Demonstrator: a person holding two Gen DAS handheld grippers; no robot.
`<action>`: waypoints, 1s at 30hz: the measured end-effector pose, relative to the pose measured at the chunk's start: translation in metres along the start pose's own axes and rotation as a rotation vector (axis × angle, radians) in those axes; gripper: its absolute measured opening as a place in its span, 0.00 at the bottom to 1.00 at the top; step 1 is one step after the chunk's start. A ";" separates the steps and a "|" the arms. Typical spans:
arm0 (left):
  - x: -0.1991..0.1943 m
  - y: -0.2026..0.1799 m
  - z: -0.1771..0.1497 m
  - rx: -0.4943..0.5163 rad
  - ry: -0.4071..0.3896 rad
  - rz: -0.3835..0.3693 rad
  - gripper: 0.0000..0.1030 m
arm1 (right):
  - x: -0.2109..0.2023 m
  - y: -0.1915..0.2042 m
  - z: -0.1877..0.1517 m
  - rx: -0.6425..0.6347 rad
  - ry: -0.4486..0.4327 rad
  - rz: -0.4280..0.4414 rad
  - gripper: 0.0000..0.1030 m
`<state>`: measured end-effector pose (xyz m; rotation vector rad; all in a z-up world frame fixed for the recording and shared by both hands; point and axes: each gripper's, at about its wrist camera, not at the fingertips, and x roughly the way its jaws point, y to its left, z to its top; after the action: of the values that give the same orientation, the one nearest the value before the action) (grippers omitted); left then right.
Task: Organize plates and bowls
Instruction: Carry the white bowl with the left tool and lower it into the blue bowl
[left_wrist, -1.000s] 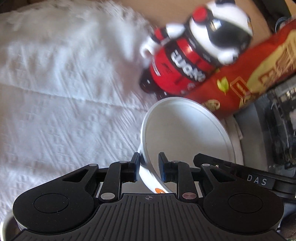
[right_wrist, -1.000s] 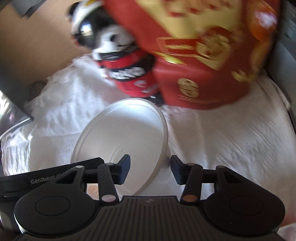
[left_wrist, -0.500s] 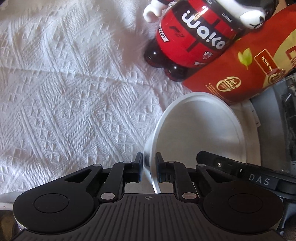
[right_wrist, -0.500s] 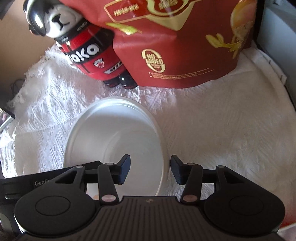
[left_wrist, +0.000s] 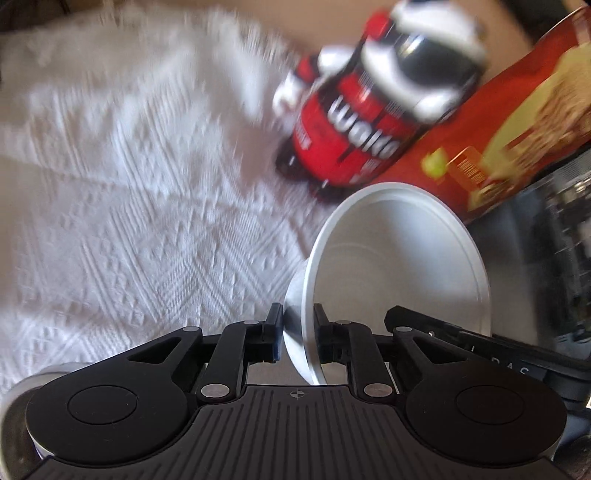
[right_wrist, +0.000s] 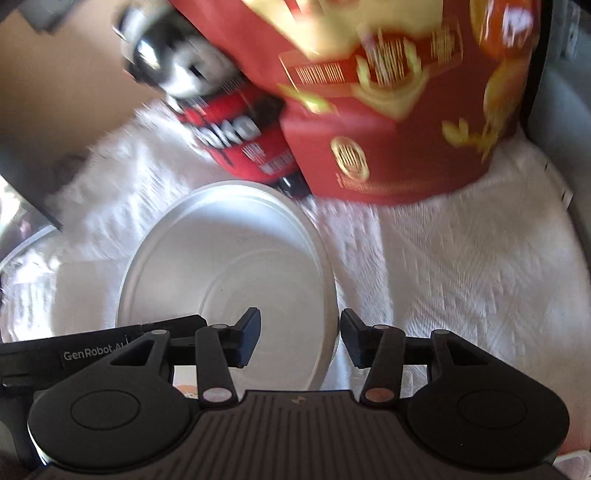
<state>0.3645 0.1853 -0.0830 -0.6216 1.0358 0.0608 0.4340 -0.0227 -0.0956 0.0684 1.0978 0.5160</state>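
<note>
A white bowl (left_wrist: 399, 266) is held tilted above the white tablecloth (left_wrist: 129, 206). My left gripper (left_wrist: 298, 338) is shut on the bowl's near rim, one finger inside and one outside. In the right wrist view the same bowl (right_wrist: 229, 273) fills the centre. My right gripper (right_wrist: 300, 339) is open, with its jaws straddling the bowl's right rim without touching it. The left gripper's body (right_wrist: 92, 354) shows at the bowl's left edge.
A red bear-shaped Woko bottle (left_wrist: 369, 125) and a large red snack bag (right_wrist: 406, 110) stand at the back of the cloth. A grey appliance (left_wrist: 554, 258) sits on the right. A metal rim (left_wrist: 14, 413) shows at the lower left.
The left gripper has tilted and lifted with the bowl, so the bottle and bag shifted in view. Both views are now motion-blurred. The right gripper stayed open.
</note>
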 end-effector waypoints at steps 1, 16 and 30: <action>-0.010 -0.002 0.000 -0.001 -0.014 -0.008 0.17 | -0.010 0.002 -0.001 0.001 -0.022 0.013 0.47; -0.081 -0.038 -0.055 0.175 0.033 0.025 0.17 | -0.109 0.025 -0.058 -0.050 -0.116 0.057 0.47; -0.070 -0.042 -0.117 0.258 0.171 0.032 0.16 | -0.108 0.013 -0.126 -0.011 -0.016 0.006 0.47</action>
<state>0.2499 0.1083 -0.0482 -0.3798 1.1961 -0.0990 0.2829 -0.0829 -0.0605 0.0657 1.0795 0.5262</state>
